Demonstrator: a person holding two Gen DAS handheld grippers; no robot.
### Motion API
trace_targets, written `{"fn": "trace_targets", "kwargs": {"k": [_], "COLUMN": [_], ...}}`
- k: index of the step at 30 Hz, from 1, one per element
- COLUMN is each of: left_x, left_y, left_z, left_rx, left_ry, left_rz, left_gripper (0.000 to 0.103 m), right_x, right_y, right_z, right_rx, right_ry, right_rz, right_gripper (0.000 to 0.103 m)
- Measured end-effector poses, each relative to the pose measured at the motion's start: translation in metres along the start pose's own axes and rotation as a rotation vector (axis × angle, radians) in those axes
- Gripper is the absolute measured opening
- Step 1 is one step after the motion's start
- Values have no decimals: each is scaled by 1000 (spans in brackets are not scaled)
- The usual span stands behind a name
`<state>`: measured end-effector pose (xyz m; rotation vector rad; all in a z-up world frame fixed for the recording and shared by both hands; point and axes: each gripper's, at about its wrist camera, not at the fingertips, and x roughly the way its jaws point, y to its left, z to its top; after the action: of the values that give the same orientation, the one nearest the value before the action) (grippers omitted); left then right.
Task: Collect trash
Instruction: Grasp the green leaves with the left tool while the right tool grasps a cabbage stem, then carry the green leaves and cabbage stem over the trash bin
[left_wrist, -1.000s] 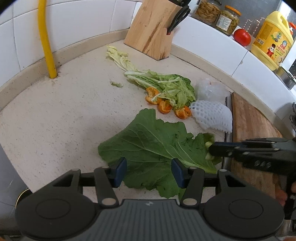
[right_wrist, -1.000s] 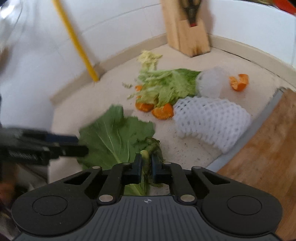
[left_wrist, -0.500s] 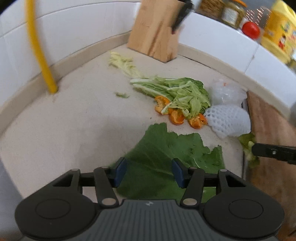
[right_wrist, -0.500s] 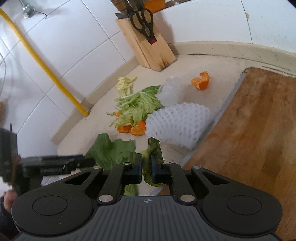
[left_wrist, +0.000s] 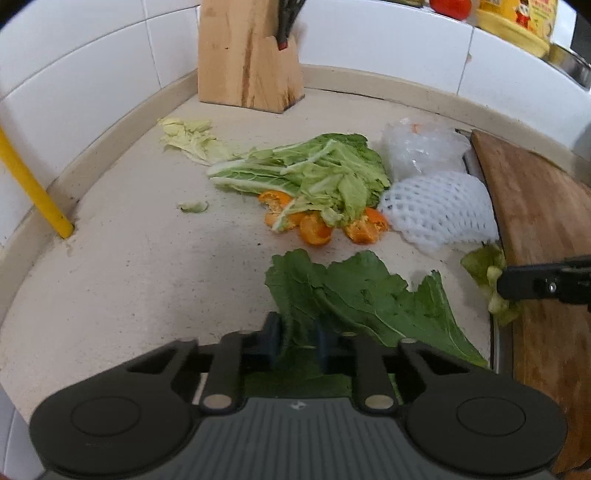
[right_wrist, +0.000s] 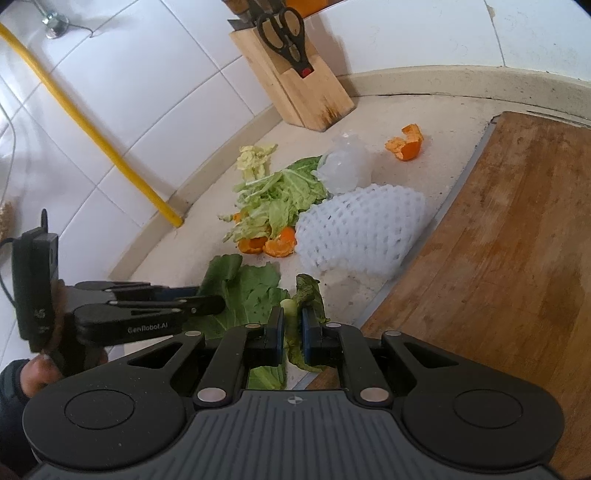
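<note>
A large dark green leaf (left_wrist: 369, 295) lies on the beige counter (left_wrist: 129, 266). My left gripper (left_wrist: 295, 338) has its jaws closed on the leaf's near edge; it also shows in the right wrist view (right_wrist: 207, 304). My right gripper (right_wrist: 293, 326) is shut on a small green leaf stalk (right_wrist: 308, 295), seen at the right of the left wrist view (left_wrist: 484, 266). Beyond lie pale cabbage leaves (left_wrist: 314, 170), orange peels (left_wrist: 314, 229), a white foam fruit net (left_wrist: 439, 210), a clear plastic bag (left_wrist: 421, 147) and a lone peel (right_wrist: 406, 144).
A wooden knife block (left_wrist: 243, 55) stands at the back wall. A wooden cutting board (right_wrist: 509, 240) lies on the right. A yellow pipe (left_wrist: 33, 188) rises at the left. Small leaf scraps (left_wrist: 192, 138) lie near the wall. Jars and a yellow bottle (left_wrist: 517, 18) stand on the ledge.
My left gripper moved forward and closed its jaws on the big leaf's edge. My right gripper lifted away to the right with the stalk, which has come apart from the leaf.
</note>
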<state>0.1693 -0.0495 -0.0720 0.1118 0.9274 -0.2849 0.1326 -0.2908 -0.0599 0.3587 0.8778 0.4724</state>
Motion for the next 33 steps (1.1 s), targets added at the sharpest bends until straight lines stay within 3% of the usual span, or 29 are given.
{"fn": "trace_targets", "kwargs": {"k": [5,11,17,29,33], "left_x": [-15,-33,-52,-104,-114], "left_y": [1,8,24,40,41], "left_z": [0,-2,-9,-9,-7], "left_rx": [-80,-118,-187,-265,-261], "left_ry": [0,-34,-39,-155,-197], "left_rz": [-114,-90,-143,-197,-170], "left_gripper": [1,0,0,0,0], "right_x": [-5,-8,-11,-21,-21], "right_y": [1,4,7,22,32], "right_z": [2,3,3,7,10], "right_rx": [6,6,12,-9,-26], "right_ry": [-18,-36,-46,-83,-96], "right_rz": [2,13,24,47,55], "right_gripper": [14,14,14,14,14]}}
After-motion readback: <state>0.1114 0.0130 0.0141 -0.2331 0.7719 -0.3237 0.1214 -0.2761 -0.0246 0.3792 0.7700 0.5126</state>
